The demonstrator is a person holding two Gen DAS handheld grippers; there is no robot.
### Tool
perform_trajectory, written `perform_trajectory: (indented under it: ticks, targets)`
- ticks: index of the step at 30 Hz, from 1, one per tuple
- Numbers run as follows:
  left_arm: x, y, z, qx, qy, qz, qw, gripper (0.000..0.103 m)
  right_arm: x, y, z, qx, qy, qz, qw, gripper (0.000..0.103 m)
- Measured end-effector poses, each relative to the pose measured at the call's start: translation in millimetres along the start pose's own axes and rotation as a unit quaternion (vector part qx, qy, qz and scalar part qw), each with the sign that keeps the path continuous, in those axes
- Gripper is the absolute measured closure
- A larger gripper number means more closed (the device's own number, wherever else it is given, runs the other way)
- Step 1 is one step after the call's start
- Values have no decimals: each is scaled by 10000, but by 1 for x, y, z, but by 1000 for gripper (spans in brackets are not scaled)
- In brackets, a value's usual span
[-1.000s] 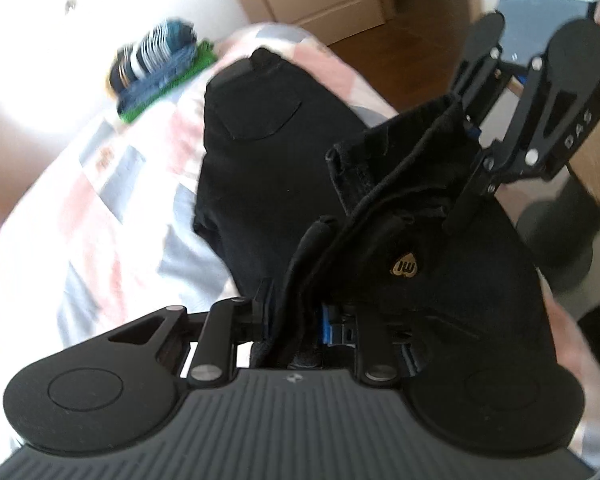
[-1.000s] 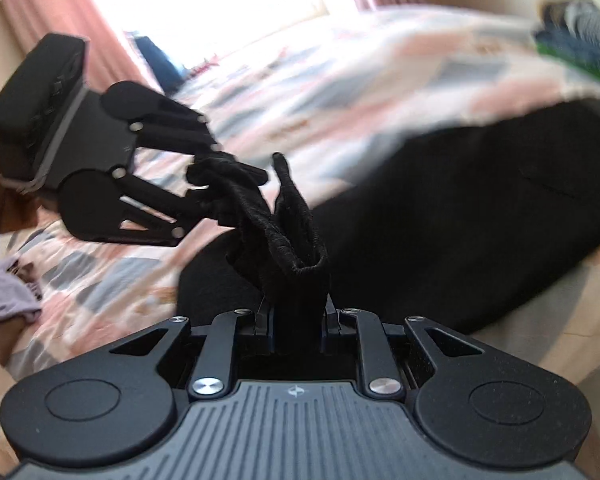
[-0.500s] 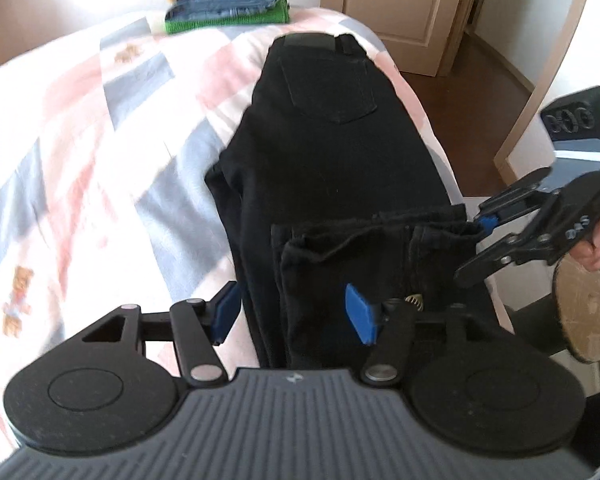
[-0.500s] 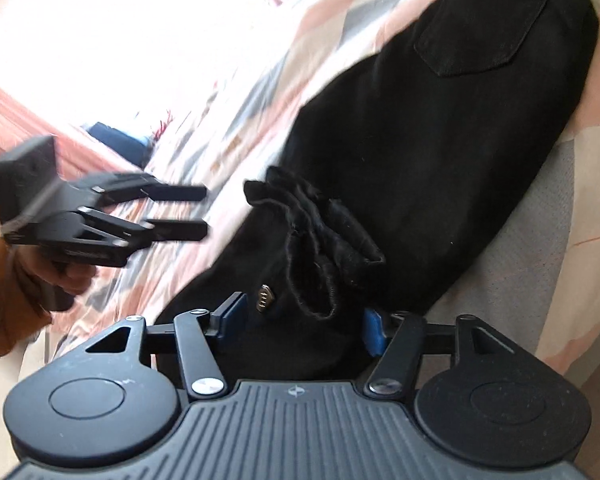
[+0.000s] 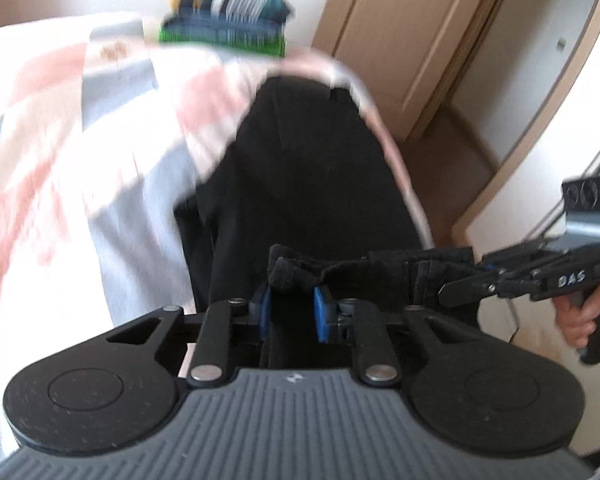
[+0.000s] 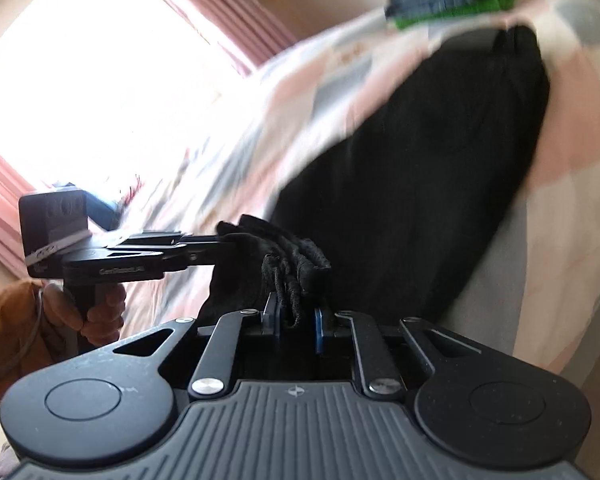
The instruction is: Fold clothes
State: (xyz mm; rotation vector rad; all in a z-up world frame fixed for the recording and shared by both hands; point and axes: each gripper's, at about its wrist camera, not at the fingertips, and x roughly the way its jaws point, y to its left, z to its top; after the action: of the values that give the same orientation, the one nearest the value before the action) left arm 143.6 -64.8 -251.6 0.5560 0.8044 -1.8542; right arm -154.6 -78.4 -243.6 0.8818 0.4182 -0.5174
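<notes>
Black pants (image 5: pixel 312 184) lie lengthwise along the right edge of the bed, waistband at the far end. The leg ends are bunched at the near end. My left gripper (image 5: pixel 292 312) is shut on that bunched hem, with black cloth between its blue pads. From the right, my right gripper (image 5: pixel 444 294) reaches in with its fingers closed on the same hem. In the right wrist view the right gripper (image 6: pixel 296 316) pinches frayed hem cloth of the pants (image 6: pixel 412 184). To its left, the left gripper (image 6: pixel 224 242) holds the other corner.
A pink, grey and white patchwork quilt (image 5: pixel 80 160) covers the bed. A stack of folded clothes (image 5: pixel 224 20) sits at the far end beyond the waistband. A wooden door (image 5: pixel 400 40) and floor lie to the right, and pink curtains (image 6: pixel 228 20) hang at a bright window.
Half a second ago both grippers stood open over the leg ends. Now both have closed on the hem, and both views are tilted and blurred.
</notes>
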Motion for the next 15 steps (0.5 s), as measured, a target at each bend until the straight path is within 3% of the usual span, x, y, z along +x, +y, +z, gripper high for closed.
perform_trajectory:
  ticks: [5,9,15]
  targets:
    - [14,0,24,310,-238,66,9992,86,10,-12,17,-117,-241,-308,9992,88]
    - [24,7,33,165,-470,32,9988,86,14,-23,32,-165,-400,-447,9981,89]
    - [66,8,2,443,456,519,9966,82,49,-38,14,138,323,-809,9961,89]
